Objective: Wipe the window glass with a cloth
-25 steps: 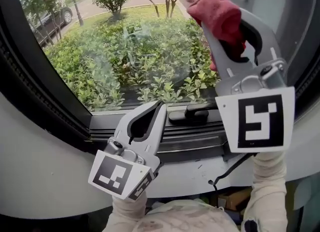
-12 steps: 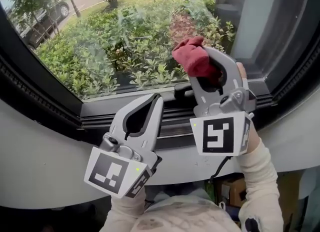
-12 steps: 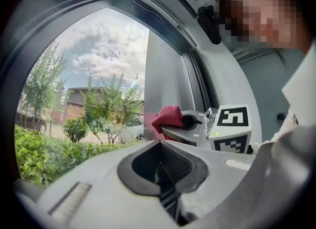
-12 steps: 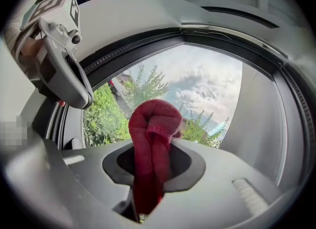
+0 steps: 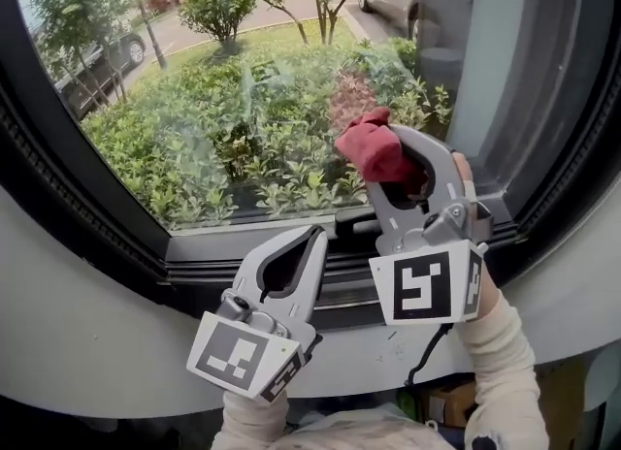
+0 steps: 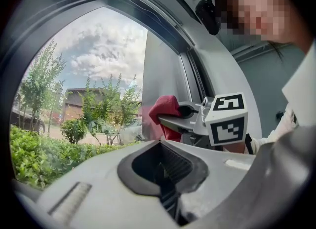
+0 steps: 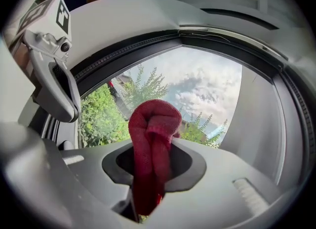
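Note:
A bunched red cloth (image 5: 374,150) is clamped in my right gripper (image 5: 388,152), which is shut on it low on the window glass (image 5: 243,99), near the bottom right corner. The cloth (image 7: 152,144) bulges out past the jaws in the right gripper view. Whether it touches the pane I cannot tell. My left gripper (image 5: 312,237) is shut and empty, hanging in front of the lower window frame (image 5: 252,254), left of and below the right one. In the left gripper view the cloth (image 6: 165,108) and the right gripper (image 6: 173,119) show beyond my shut jaws.
A dark window handle (image 5: 354,228) lies on the bottom frame between the grippers. The black curved frame (image 5: 58,186) bounds the glass on the left, a grey pillar (image 5: 505,70) on the right. A white sill (image 5: 87,341) runs below. Bushes and parked cars lie outside.
My right gripper has come down with the cloth from the upper right of the pane to near the bottom frame. The left gripper has stayed by the lower frame.

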Motion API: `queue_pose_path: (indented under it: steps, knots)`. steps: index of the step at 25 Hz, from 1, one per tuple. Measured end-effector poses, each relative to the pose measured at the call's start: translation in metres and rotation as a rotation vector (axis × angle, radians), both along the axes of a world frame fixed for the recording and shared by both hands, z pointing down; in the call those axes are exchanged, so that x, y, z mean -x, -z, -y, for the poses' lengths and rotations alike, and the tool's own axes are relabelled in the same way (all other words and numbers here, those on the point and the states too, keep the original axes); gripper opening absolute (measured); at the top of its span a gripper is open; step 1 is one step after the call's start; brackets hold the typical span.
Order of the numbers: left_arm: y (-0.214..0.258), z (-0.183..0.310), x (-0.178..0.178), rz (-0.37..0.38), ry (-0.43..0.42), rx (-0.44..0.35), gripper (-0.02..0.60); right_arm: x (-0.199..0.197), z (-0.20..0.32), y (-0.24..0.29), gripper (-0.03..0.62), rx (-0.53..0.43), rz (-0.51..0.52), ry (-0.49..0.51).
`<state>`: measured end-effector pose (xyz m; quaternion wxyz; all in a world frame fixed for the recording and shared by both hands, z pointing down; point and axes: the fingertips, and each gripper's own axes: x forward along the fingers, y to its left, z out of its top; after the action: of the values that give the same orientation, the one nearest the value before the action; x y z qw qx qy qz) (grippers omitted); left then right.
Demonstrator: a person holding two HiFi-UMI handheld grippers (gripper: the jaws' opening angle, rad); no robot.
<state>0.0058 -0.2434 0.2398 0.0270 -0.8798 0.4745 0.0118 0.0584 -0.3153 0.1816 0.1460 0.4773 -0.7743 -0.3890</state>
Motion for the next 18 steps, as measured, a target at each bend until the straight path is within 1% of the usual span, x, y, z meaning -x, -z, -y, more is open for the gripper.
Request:
queue_pose_path:
  steps: [2, 9, 11, 15, 18]
  knots:
    - [0.004, 0.006, -0.003, -0.01, -0.004, -0.013, 0.0, -0.004, 0.001, 0.019, 0.127, -0.032, 0.002, 0.005]
    - [0.021, 0.021, -0.007, -0.038, -0.002, -0.051, 0.0, -0.025, -0.002, 0.097, 0.13, -0.147, 0.061, 0.034]
    - [0.026, 0.024, -0.007, -0.04, -0.001, -0.058, 0.001, -0.032, -0.002, 0.12, 0.13, -0.178, 0.08, 0.028]
    - [0.042, 0.029, -0.007, -0.043, -0.001, -0.079, 0.0, -0.046, 0.0, 0.169, 0.13, -0.192, 0.157, 0.0]
    - [0.055, 0.03, -0.005, -0.053, -0.001, -0.097, 0.0, -0.054, 0.001, 0.207, 0.13, -0.219, 0.16, -0.024]
